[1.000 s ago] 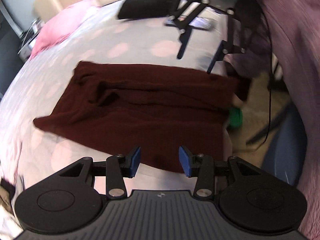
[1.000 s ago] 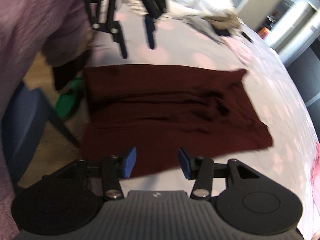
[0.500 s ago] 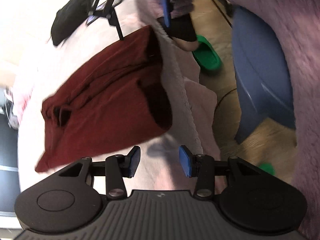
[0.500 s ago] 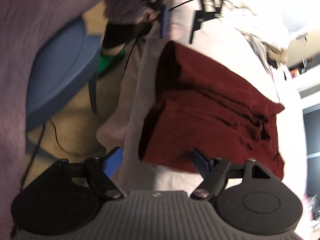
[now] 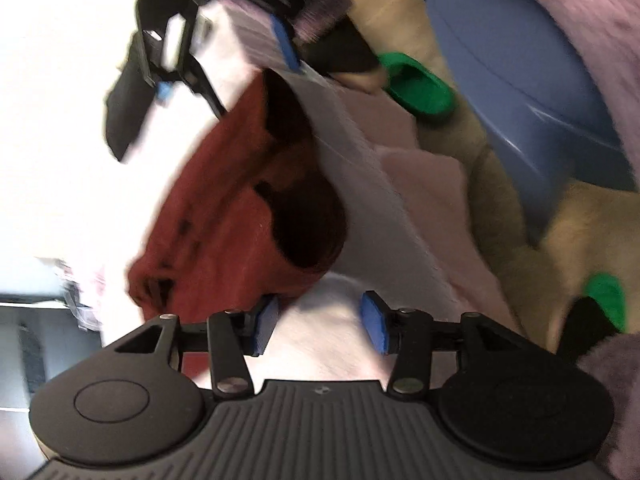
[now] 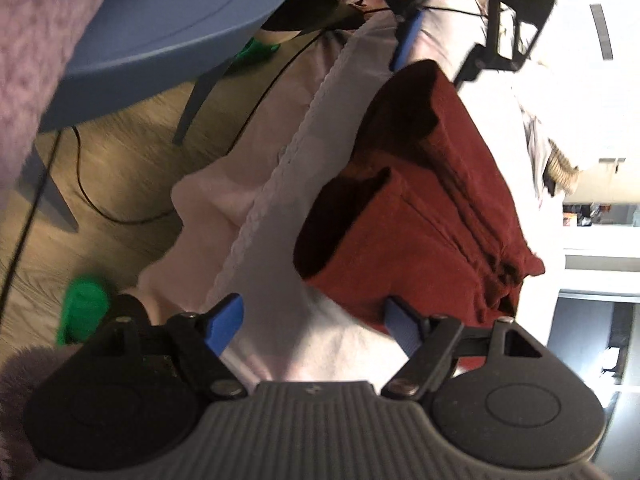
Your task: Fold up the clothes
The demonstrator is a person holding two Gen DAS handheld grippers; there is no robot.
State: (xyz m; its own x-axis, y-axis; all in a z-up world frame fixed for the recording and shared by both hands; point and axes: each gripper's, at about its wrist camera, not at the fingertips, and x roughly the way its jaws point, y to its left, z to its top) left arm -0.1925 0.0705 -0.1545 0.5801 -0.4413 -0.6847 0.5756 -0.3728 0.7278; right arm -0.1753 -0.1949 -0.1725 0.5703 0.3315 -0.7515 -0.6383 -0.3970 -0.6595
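Observation:
A dark red garment [image 5: 224, 216], folded into a thick band, lies on the pale bed sheet [image 5: 380, 184] near its edge. My left gripper [image 5: 320, 328] hovers at one end of the band. Its jaws are opening with only sheet between them, and the left pad [image 5: 266, 330] sits at the garment's corner. In the right wrist view the garment [image 6: 420, 220] shows its other end. There my right gripper [image 6: 316, 324] stands wide open over the sheet [image 6: 280, 220], with its right pad [image 6: 404, 326] against the garment's lower edge. Neither gripper holds cloth.
A blue chair [image 6: 160, 20] stands on the wooden floor beside the bed, with a black cable [image 6: 92, 200] under it. Green slippers [image 5: 420, 84] [image 6: 82, 312] are on the person's feet. A fuzzy purple sleeve fills the view edges. Crumpled laundry lies at the far side of the bed.
Both grippers have rolled sideways and dropped from above the flat garment to its two ends at the bed edge. The right jaws have spread much wider, and the left jaws a little.

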